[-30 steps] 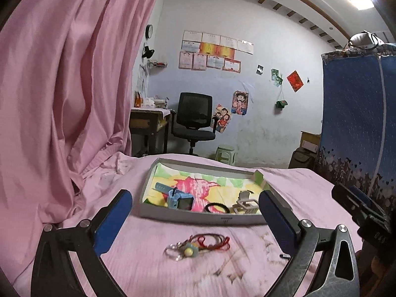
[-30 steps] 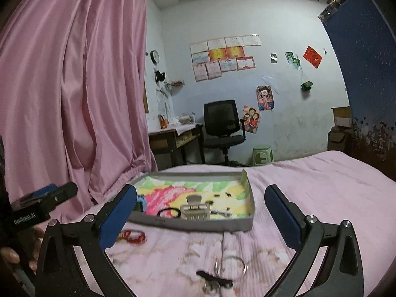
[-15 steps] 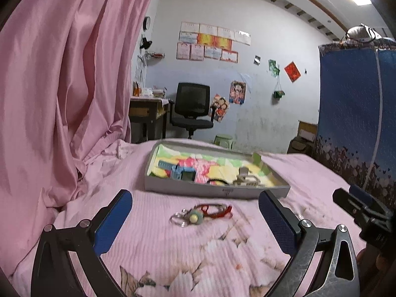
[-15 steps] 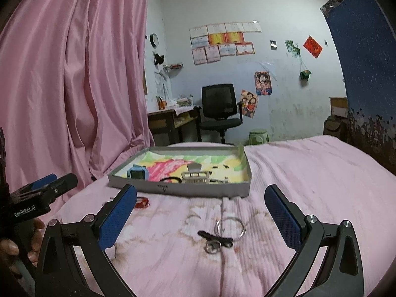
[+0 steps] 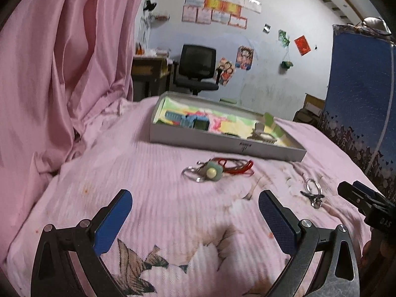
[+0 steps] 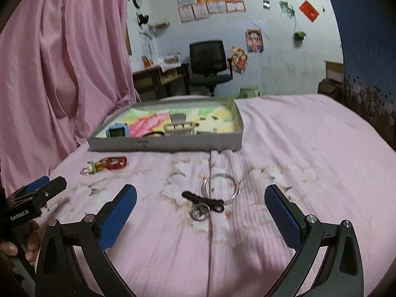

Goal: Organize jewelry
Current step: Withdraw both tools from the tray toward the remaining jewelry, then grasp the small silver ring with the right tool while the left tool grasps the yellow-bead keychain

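The room was dim and evenly lit, with soft shadows. Both views were softly blurred, most on the far wall (image 5: 259, 57) and pink bedspread (image 6: 297, 148). Fisheye distortion curved the edges, and the corners went black.

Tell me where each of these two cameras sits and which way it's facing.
Left wrist: on the left hand-held gripper, low over the pink bed, facing the red bracelet.
Right wrist: on the right hand-held gripper, facing the silver ring; fingers show at left.
Shared: the grey tray, and each other's gripper.
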